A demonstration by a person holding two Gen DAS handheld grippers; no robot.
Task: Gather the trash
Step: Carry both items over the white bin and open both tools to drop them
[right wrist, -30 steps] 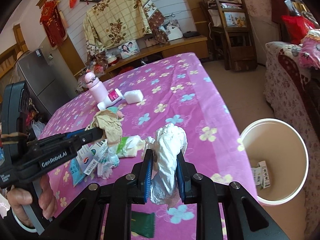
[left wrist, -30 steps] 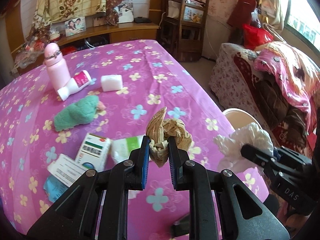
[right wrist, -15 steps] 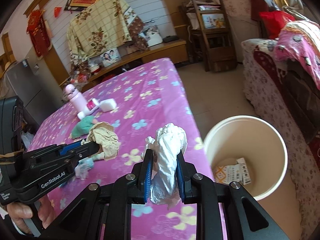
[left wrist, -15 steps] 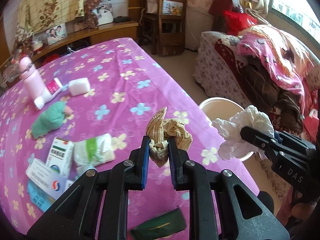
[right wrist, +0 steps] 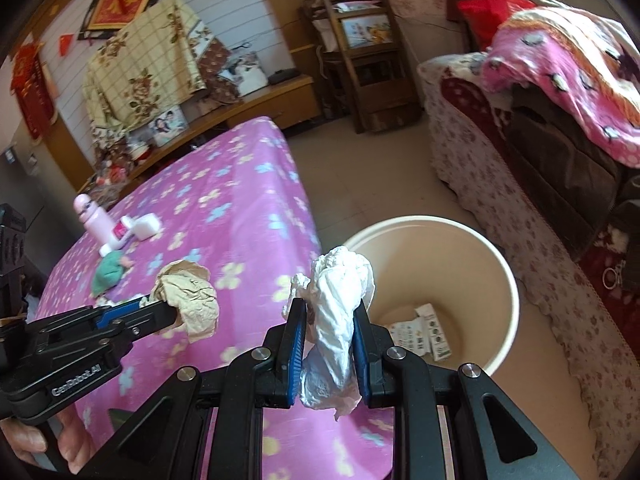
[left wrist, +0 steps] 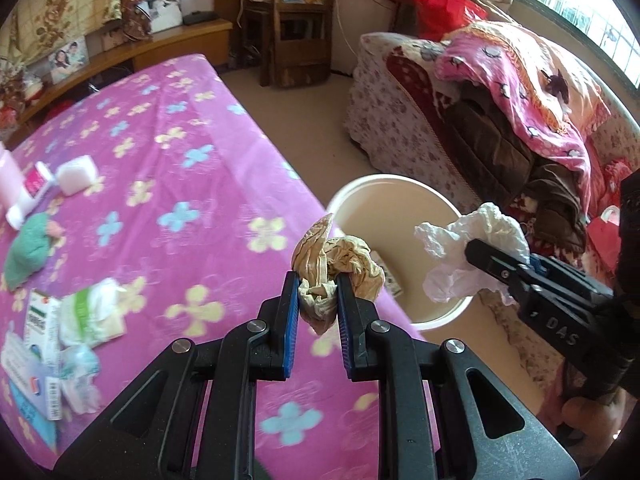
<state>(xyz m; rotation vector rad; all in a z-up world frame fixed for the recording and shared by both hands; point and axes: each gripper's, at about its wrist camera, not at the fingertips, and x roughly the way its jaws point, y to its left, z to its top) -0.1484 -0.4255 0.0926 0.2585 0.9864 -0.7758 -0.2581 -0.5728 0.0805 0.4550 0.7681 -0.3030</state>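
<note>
The left gripper [left wrist: 318,300] is clamped on a crumpled tan paper wad [left wrist: 336,264] at the frame's centre, over the table edge beside the cream bin [left wrist: 400,188]. The right gripper [right wrist: 326,340] pinches a white tissue wad [right wrist: 340,304], bottom centre. Only the right wrist view shows small cartons [right wrist: 424,332] lying in the bin [right wrist: 508,280]; only the left wrist view shows boxes and wrappers [left wrist: 52,332] at lower left on the purple flowered tablecloth [left wrist: 180,128].

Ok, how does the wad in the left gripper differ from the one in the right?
The left wad is tan, creased paper; the right wad is white, thin and tissue-like. The left wad is a rounder ball; the right one is longer and hangs below the pads. Both are crumpled, each clamped in a shut gripper, near the bin.
</note>
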